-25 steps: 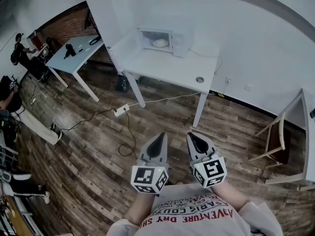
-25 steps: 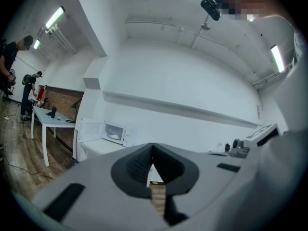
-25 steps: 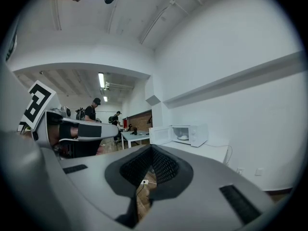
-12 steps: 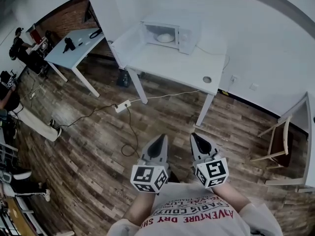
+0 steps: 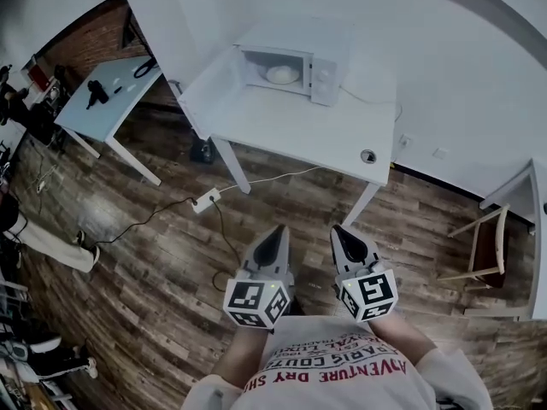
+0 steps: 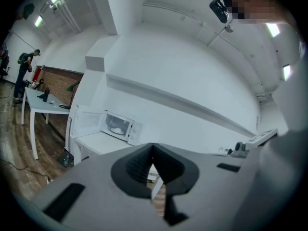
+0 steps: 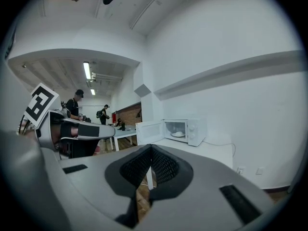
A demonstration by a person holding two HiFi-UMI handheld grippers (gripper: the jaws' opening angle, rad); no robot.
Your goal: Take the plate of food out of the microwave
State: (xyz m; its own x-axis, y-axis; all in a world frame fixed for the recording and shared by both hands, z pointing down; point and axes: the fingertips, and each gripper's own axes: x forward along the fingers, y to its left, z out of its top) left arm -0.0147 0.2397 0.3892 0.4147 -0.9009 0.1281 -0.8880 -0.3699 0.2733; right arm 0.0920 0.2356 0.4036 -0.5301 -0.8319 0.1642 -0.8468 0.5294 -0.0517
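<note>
A white microwave (image 5: 295, 68) stands at the back of a white table (image 5: 291, 126), its door (image 5: 208, 82) swung open to the left. Inside lies a plate of pale food (image 5: 281, 74), also visible in the left gripper view (image 6: 116, 128) and the right gripper view (image 7: 177, 134). Both grippers are held close to my body, well short of the table. The left gripper (image 5: 273, 234) is shut and holds nothing. The right gripper (image 5: 344, 234) is shut too, with nothing in it.
A small round object (image 5: 368, 155) lies near the table's front right corner. A power strip (image 5: 205, 199) and its cable lie on the wooden floor before the table. Another white table (image 5: 98, 101) stands far left, a wooden chair (image 5: 483, 244) at the right.
The view has moved toward the table: the microwave and table appear larger and lower in the head view. Both grippers stay shut and side by side.
</note>
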